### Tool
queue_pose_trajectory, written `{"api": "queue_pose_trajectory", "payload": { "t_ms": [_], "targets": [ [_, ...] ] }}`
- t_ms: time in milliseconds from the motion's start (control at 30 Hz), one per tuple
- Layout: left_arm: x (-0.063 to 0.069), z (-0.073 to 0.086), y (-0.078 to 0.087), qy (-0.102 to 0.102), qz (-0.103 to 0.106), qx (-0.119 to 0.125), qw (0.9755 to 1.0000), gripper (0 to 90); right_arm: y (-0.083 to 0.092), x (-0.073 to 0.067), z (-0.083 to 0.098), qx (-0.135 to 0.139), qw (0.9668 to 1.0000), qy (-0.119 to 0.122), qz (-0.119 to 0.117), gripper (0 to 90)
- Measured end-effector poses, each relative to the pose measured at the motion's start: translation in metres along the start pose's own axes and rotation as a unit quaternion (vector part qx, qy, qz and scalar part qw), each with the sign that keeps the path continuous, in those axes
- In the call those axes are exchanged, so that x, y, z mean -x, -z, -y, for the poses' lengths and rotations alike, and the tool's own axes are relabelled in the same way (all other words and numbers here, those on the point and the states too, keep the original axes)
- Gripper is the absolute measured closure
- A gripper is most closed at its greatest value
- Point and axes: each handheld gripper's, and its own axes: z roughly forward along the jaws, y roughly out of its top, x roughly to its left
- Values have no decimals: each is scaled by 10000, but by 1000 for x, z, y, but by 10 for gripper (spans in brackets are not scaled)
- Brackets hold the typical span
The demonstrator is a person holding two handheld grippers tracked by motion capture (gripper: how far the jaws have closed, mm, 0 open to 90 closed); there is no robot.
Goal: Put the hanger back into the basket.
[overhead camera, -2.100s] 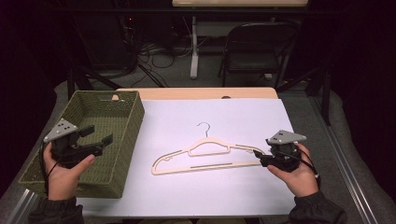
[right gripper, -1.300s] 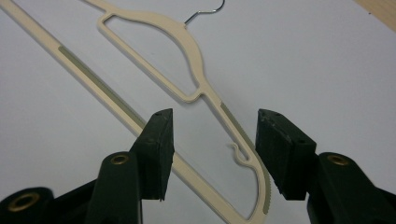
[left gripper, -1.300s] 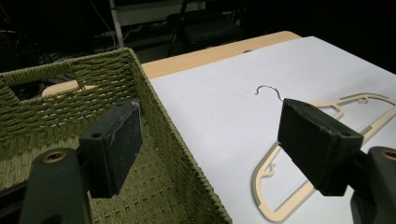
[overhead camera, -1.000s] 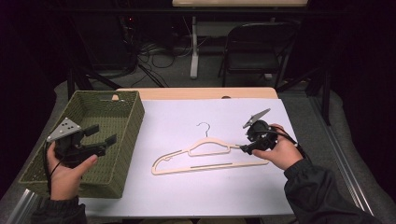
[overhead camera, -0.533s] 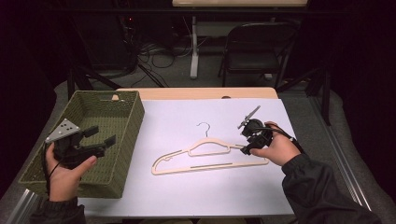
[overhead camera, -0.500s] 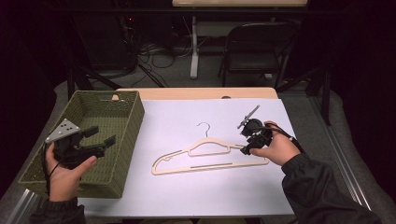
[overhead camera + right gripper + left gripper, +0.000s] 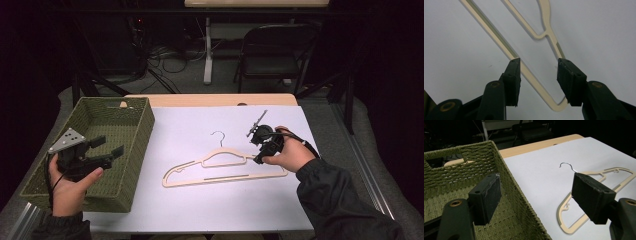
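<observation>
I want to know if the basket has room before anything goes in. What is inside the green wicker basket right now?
The basket shows bare woven floor and walls. The left hand-held gripper hovers over it with jaws open and hides part of the floor; the near corner under the hand cannot be seen.

White sheet (image 7: 225,210) lies bare around the hanger (image 7: 225,170) — basket (image 7: 137,150) walls block left.

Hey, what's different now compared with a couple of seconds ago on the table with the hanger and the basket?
The right gripper swung from beside the cream plastic hanger to above its right end, tipping downward. Its fingers have just been closing, straddling that end without pressing on it yet. The hanger lies where it was on the white sheet. The left gripper stayed open over the green woven basket.
</observation>
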Motion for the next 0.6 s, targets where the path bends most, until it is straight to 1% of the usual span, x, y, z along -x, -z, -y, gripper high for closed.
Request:
{"api": "queue_pose_trajectory", "payload": {
  "t_ms": [33,100,133,167,200,233,267,333,500,533,567,600],
  "targets": [
    [0,0,0,1,1,7,10000,237,-2,-1,-2,96,9999,39,40,548],
    [0,0,0,1,0,15,10000,237,-2,-2,-6,58,9999,106,36,555],
    [0,0,0,3,-2,14,10000,237,-2,-2,-10,-31,9999,141,-4,559],
    [0,0,0,2,-1,8,10000,237,-6,-3,-10,186,9997,121,-94,561],
    [0,0,0,2,5,6,10000,237,-7,-4,-13,104,9998,158,-23,561],
    [0,0,0,5,7,5,10000,237,-8,-6,-18,-62,9997,230,-25,562],
    [0,0,0,8,7,0,10000,237,-9,-7,-20,-46,9996,274,2,562],
    [0,0,1,14,8,-1,10000,237,-10,-9,-22,-18,9996,286,-1,562],
    [0,1,1,17,9,-3,10000,237,-11,-15,-36,-102,9989,464,-44,568],
    [0,1,1,18,8,-5,10000,237,-11,-16,-39,-128,9987,492,-11,567],
    [0,1,1,17,11,-2,10000,237,-13,-18,-44,-132,9982,585,-12,567],
    [0,1,1,19,16,2,10000,237,-13,-18,-44,-132,9982,585,-12,567]
  ]
}}
